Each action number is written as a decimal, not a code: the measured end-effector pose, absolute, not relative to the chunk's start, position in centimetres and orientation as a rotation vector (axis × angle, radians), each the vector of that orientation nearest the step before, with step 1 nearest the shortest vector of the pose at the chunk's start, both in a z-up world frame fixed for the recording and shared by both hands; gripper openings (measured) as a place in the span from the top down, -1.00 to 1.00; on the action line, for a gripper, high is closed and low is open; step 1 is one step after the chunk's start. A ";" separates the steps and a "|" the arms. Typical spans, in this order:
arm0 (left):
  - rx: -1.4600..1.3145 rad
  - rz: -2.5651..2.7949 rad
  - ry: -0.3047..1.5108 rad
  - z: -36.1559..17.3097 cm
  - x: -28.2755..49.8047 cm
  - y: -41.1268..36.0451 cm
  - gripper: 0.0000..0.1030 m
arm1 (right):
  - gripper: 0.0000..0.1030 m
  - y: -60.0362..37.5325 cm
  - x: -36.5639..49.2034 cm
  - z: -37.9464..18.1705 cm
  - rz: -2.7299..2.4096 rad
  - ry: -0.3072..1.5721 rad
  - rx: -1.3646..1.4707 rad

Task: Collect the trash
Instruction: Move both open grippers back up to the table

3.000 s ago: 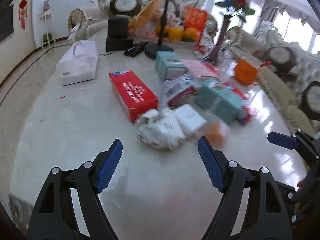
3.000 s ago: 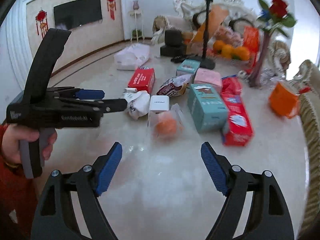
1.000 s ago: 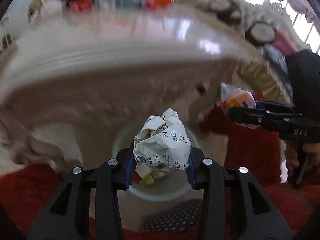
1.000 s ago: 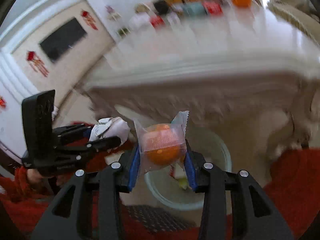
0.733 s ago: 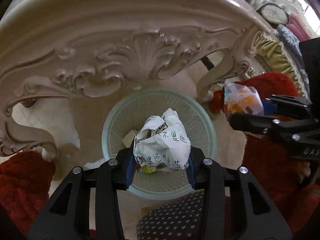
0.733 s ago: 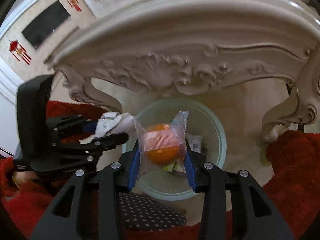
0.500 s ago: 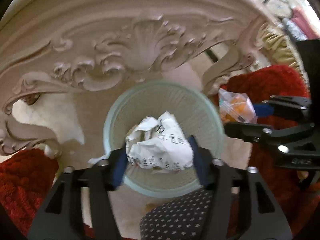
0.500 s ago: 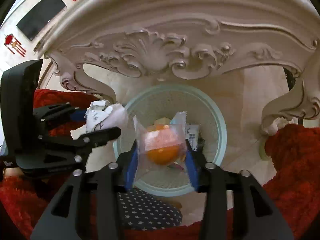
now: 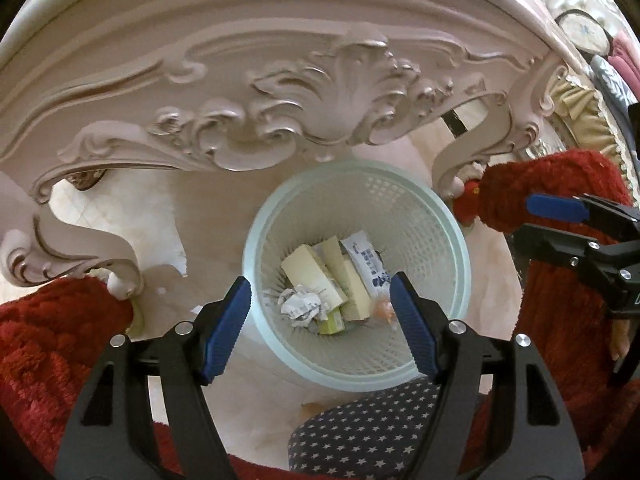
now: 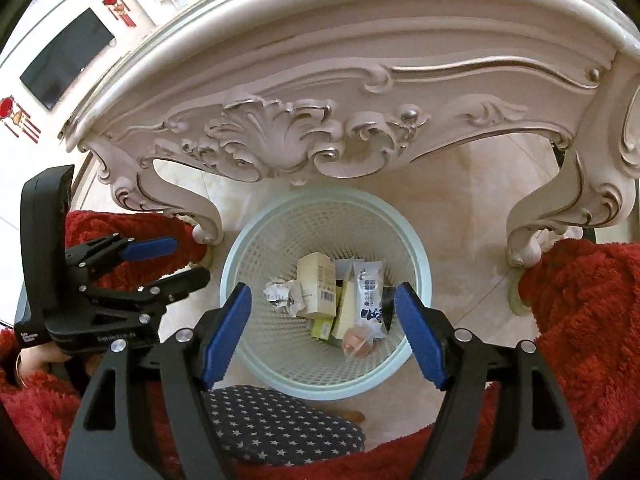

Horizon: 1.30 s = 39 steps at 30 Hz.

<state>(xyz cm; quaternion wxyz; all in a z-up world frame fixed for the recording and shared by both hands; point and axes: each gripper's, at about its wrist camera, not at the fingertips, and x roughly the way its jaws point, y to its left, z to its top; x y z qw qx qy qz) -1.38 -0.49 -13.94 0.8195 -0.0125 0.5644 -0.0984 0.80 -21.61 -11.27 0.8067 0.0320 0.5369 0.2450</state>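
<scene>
- Nearest the left wrist camera, the left gripper [image 9: 320,316] stands with its blue-padded jaws spread wide and nothing between them, poised above the waste basket; in the right wrist view it shows from the side at the left edge [image 10: 160,264], likewise spread.
- Closest to the right wrist camera, the right gripper [image 10: 322,326] is also wide apart and empty, over the same basket; the left wrist view catches it at the right edge [image 9: 556,220].
- Just below the grippers lies a dark star-patterned cushion [image 10: 276,420], its edge touching the near rim of the basket, with a red shaggy rug [image 10: 592,320] on both sides.
- Between the jaws sits the pale green mesh waste basket [image 9: 436,224], round and upright on the marble floor [image 10: 468,208].
- At the bottom of the basket, on the left, lies the crumpled printed paper ball [image 9: 301,306], also seen from the right wrist [image 10: 282,294].
- Low on the right of the pile lies the clear wrapped orange snack [image 10: 356,340]; from the left wrist it is only an orange blur by the right finger [image 9: 382,310].
- Beside them rest a cream carton with a barcode [image 10: 318,288], a white sachet with blue print [image 10: 370,296] and a small green piece [image 10: 322,328].
- Beyond the basket rises the carved cream table [image 10: 280,132], its scrolled legs standing on the rug at either side.
- Farthest off, on the wall at upper left, hang a dark television [image 10: 66,58] and red knot ornaments [image 10: 118,4].
</scene>
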 end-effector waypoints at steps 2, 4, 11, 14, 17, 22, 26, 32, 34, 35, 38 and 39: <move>-0.024 -0.198 1.197 -13.7 -1.5 -0.3 -0.37 | -0.37 -21.6 0.8 -11.1 0.524 1.146 0.068; -0.028 -0.201 1.192 -13.1 -1.7 -0.2 -0.37 | -0.37 -21.5 0.6 -10.5 0.529 1.137 0.061; -0.114 -0.287 1.105 -5.9 -1.6 1.1 -0.37 | -0.37 -22.1 0.6 -4.8 0.597 1.015 0.116; -0.085 -0.274 1.014 -1.0 -0.1 2.2 -0.37 | -0.37 -22.8 2.5 -1.0 0.597 0.912 0.113; -0.007 -0.198 0.908 3.2 2.9 3.2 -0.37 | -0.37 -23.1 5.0 1.7 0.586 0.834 0.085; -0.003 -0.066 0.833 6.5 11.3 5.7 -0.37 | -0.49 -22.8 12.1 5.8 0.524 0.705 0.007; -0.125 0.038 0.835 6.3 18.3 8.7 -0.37 | -0.48 -21.8 18.7 6.8 0.467 0.667 -0.050; -0.220 0.129 0.855 5.1 27.4 11.8 -0.37 | -0.49 -20.0 28.0 5.6 0.458 0.722 -0.096; -0.212 0.148 0.869 4.8 30.1 12.4 -0.37 | -0.48 -19.2 30.9 4.8 0.465 0.753 -0.120; -0.218 0.159 0.881 4.6 31.5 12.7 -0.37 | -0.48 -19.0 32.0 4.5 0.471 0.770 -0.126; -0.284 0.172 0.913 4.0 35.4 13.7 -0.37 | -0.48 -17.8 34.1 3.9 0.474 0.802 -0.151; -0.301 0.178 0.921 3.8 36.3 13.9 -0.37 | -0.48 -17.5 34.8 3.6 0.475 0.809 -0.170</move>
